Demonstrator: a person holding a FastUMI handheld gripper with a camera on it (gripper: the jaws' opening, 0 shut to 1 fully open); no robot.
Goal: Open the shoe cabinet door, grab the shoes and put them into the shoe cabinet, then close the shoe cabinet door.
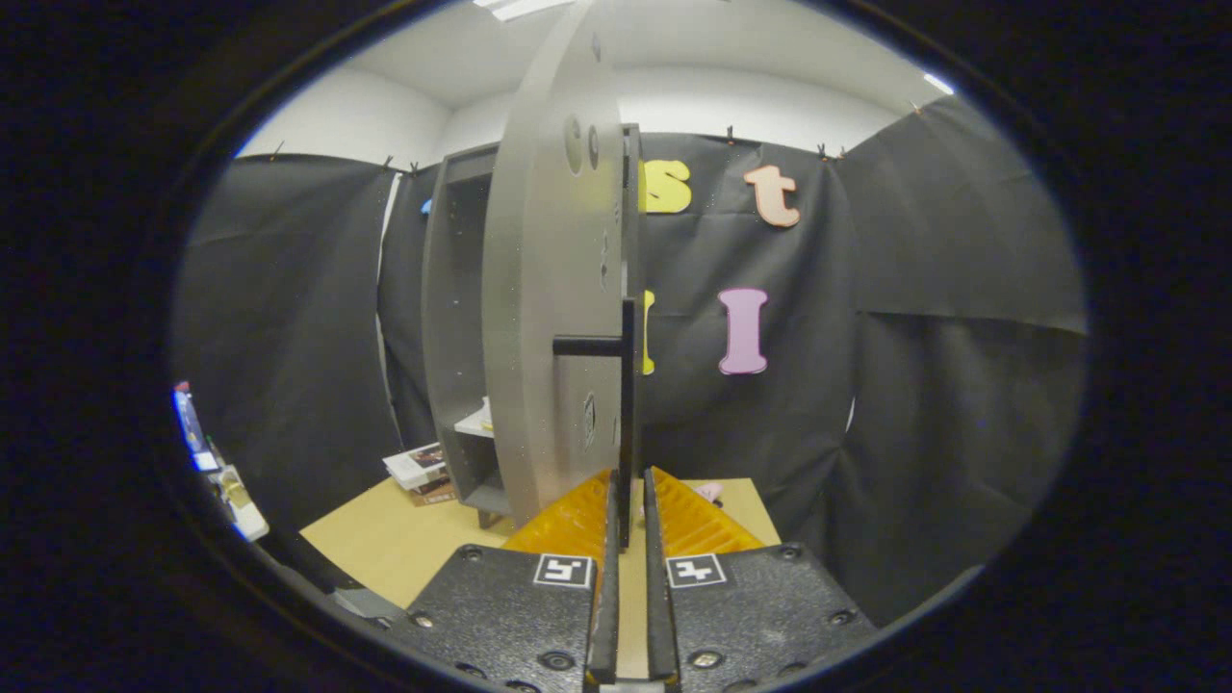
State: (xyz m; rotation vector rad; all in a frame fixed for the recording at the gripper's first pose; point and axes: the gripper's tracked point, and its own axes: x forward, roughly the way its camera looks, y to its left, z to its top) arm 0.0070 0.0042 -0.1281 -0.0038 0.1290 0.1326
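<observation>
While the cabinet door (549, 318) stands swung out edge-on toward the camera, the gripper (628, 510) sits right at its black handle (627, 404). The 2 orange ribbed fingers (577, 525) are drawn in to a narrow gap with the handle's vertical bar running down between them; the bar's lower end sits in that gap, and both pads look to be pressing on it, so jaws read as closed on the handle. The handle's horizontal stub (587, 345) ties the bar to the grey door face, above the fingertips. Door is open: left of it the grey shoe cabinet (452, 337) shows its dark interior, with a shelf (476, 423) carrying something pale, too small to identify. Cabinet stands on a light wooden tabletop (404, 549), on short feet. Beside the cabinet's base on the left lies a small stack of printed items (419, 472), like boxes or books. Just beyond the right finger, a small pink object (709, 491) sits on the table, mostly hidden, could be a shoe, cannot tell. 2 square marker tags (563, 570) sit on the black finger mounts.
</observation>
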